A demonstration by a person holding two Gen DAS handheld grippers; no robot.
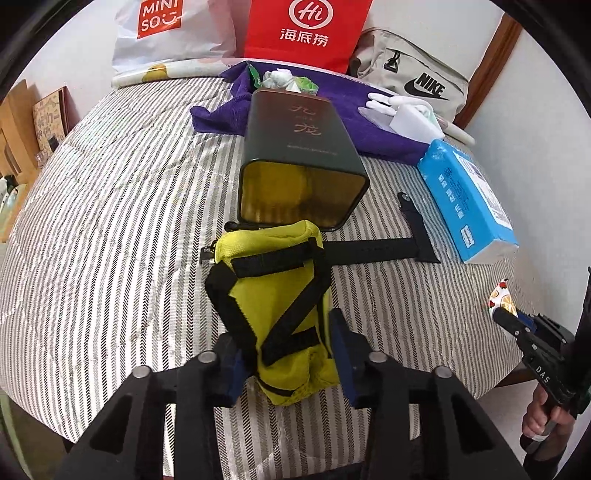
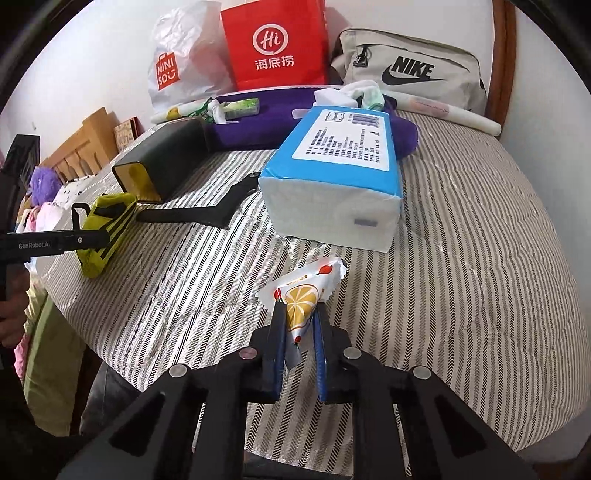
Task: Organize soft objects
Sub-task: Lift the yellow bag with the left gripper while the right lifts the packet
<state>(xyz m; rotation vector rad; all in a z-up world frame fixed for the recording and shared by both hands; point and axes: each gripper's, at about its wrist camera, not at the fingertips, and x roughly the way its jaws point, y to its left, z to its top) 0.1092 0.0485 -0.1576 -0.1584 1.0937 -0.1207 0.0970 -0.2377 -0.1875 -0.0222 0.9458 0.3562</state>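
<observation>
A yellow-green fabric pouch with black straps [image 1: 280, 306] lies on the striped quilt [image 1: 110, 221]. My left gripper [image 1: 284, 332] is shut on its near end, a blue pad pressed on each side. The right wrist view shows the same pouch [image 2: 105, 218] at the far left, in the left gripper [image 2: 79, 240]. My right gripper [image 2: 300, 314] is shut on a small white sachet with a lemon print [image 2: 301, 295], held just above the quilt [image 2: 461, 240]. In the left wrist view, that gripper [image 1: 511, 321] and sachet [image 1: 500, 295] show at the right edge.
A dark green tin [image 1: 295, 155] lies on its side, open end toward the pouch. A black strap [image 1: 384, 251], a blue tissue pack [image 2: 332, 173] and a purple cloth [image 1: 343, 110] lie beyond. A red bag [image 1: 303, 29], white bag [image 1: 166, 33] and beige bag [image 1: 413, 81] line the wall.
</observation>
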